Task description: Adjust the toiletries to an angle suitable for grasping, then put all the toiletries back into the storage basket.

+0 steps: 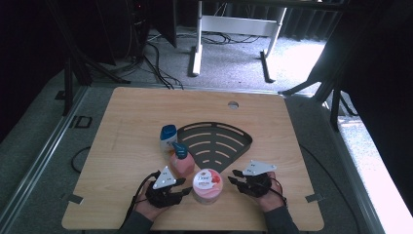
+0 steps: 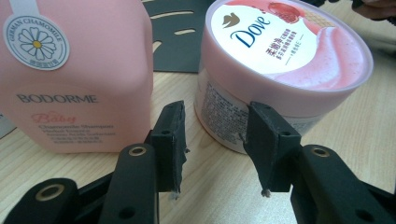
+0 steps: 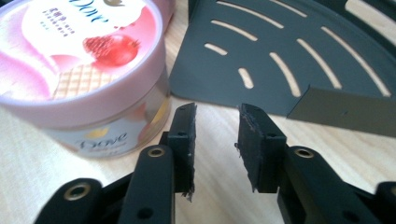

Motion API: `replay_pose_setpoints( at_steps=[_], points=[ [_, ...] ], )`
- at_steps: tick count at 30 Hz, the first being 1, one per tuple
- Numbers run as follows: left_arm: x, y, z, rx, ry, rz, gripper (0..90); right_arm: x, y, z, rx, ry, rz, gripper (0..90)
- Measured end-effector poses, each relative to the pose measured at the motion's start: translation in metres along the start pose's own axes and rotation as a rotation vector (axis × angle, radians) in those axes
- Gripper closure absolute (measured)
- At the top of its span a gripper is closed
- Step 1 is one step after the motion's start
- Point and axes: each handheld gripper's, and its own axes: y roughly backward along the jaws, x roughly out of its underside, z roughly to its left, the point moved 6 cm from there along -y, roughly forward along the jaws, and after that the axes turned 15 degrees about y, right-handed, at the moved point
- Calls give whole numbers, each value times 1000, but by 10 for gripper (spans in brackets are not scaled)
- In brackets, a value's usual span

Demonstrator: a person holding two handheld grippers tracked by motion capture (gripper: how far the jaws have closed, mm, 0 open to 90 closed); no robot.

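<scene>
Centrally, round glossy pink jar (image 1: 208, 185); flat slotted fan-shaped black tray (image 1: 221, 141).

Two black jaws of the left gripper (image 2: 215, 144) stand apart with nothing between them, just in front of a pink-lidded Dove jar (image 2: 280, 70). Left of the jar stands a pink Bodorme bottle (image 2: 77, 74). Behind the jar lies a dark slotted tray (image 2: 175, 42).

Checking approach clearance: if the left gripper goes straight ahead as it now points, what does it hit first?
Probably the pink-lidded round Dove tub, just beyond its open jaws; the pink Bodorme bottle sits left of the line. Depth unclear.
</scene>
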Motion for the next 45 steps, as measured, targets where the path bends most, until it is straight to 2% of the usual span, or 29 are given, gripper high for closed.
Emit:
replay_pose_setpoints(
  at_steps=[4,6,11,16,19,24,29,34,36,39,45],
  points=[
    [0,2,-2,25,-4,1,560,3,3,4,-22,-1,-8,604],
    [1,2,-3,30,-15,1,525,5,4,7,-61,5,-20,546],
    [2,2,-6,46,-26,12,454,9,7,11,-116,15,-42,515],
    [4,0,-9,60,-35,33,429,10,9,15,-170,14,-61,485],
    [5,-2,-10,75,-50,43,411,10,7,16,-208,8,-66,479],
    [6,-5,-15,93,-78,54,374,9,4,20,-268,19,-77,415],
    [4,-7,-17,105,-87,57,342,7,3,24,-284,54,-82,399],
    [4,-13,-16,117,-89,71,319,3,1,25,-298,62,-93,383],
    [5,-15,-16,111,-88,78,306,0,-2,26,-316,70,-94,349],
    [5,-17,-17,117,-87,78,292,-4,-7,27,-332,73,-86,305],
    [4,-19,-18,130,-99,73,273,-6,-11,31,-359,93,-92,286]
  ],
)
